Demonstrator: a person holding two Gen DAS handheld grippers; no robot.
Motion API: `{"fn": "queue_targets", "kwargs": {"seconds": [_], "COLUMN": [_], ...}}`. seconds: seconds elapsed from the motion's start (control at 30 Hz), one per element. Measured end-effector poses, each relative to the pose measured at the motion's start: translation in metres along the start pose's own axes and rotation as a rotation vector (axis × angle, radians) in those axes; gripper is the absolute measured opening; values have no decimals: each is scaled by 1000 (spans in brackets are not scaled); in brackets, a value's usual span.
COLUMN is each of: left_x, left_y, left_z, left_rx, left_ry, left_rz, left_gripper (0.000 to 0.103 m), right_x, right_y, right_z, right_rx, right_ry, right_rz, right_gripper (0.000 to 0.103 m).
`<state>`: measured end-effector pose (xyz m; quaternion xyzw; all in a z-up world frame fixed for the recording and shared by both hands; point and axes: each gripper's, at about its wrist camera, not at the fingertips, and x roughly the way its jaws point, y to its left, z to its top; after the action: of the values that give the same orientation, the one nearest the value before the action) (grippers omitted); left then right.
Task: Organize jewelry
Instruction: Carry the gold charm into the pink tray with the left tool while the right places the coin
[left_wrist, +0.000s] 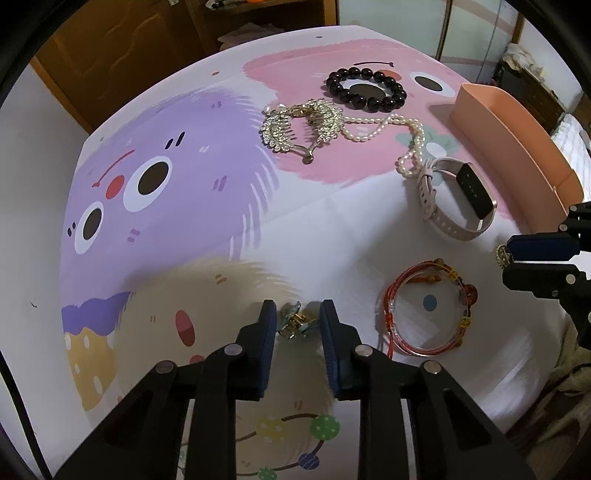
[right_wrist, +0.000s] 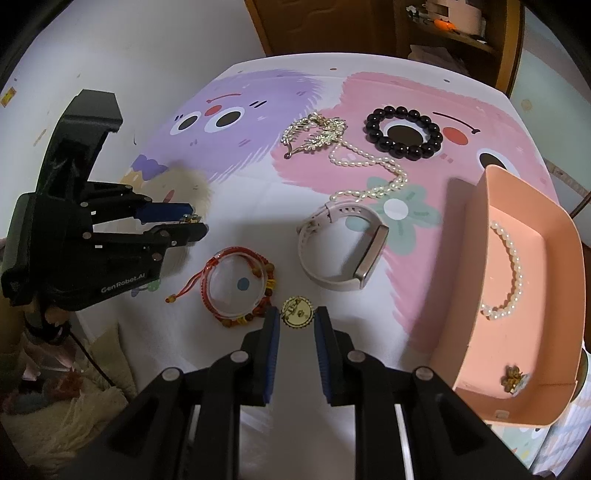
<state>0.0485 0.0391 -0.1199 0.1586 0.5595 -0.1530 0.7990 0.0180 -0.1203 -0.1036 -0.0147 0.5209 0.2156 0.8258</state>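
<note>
2 tools (left_wrist: 298, 314) (right_wrist: 296, 317) gripping small trinkets, red bracelets (left_wrist: 428, 306) between them, watch (right_wrist: 343, 247) beyond.

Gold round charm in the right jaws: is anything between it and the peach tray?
Nothing visible does. Only bare printed cloth lies between the gold round charm and the peach tray; the pink watch sits farther off. The tray's own side wall has to be cleared.
</note>
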Motion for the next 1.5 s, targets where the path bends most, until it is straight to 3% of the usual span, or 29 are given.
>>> {"fn": "queue_targets", "kwargs": {"seconds": [0.3,0.47,0.63,0.73,0.9,1.1,1.3,1.5], "left_x": [-40,-72,-95,-101,-97,-77,-51,-35], "left_y": [-1,-23,-52,-75,-115,-161,-196,-213], "left_z": [11,29,53,67,91,123,146,150], "left_rx": [-82,-67,-35,10,76,126,158,184], "left_ry": [-50,-112,-162,-178,-169,-155,-110,-71], "left_rz": [-27,-40,-101,-124,-160,-185,-189,-190], "left_gripper": [22,22,22,22,22,22,22,22], "right_x": [-17,-41,-75,-93,-108,-96,-89,-79], "right_y": [-3,-12,-43,-65,-99,-132,-142,-148], "right_z": [2,4,-1,-7,-23,-39,-46,-49], "right_rx": [12,50,135,194,290,425,445,462], "right_ry": [-56,-123,-224,-277,-307,-238,-213,-187], "right_rz": [19,45,111,107,19,-111,-242,-276], "right_gripper": [19,19,19,19,19,19,19,20]}}
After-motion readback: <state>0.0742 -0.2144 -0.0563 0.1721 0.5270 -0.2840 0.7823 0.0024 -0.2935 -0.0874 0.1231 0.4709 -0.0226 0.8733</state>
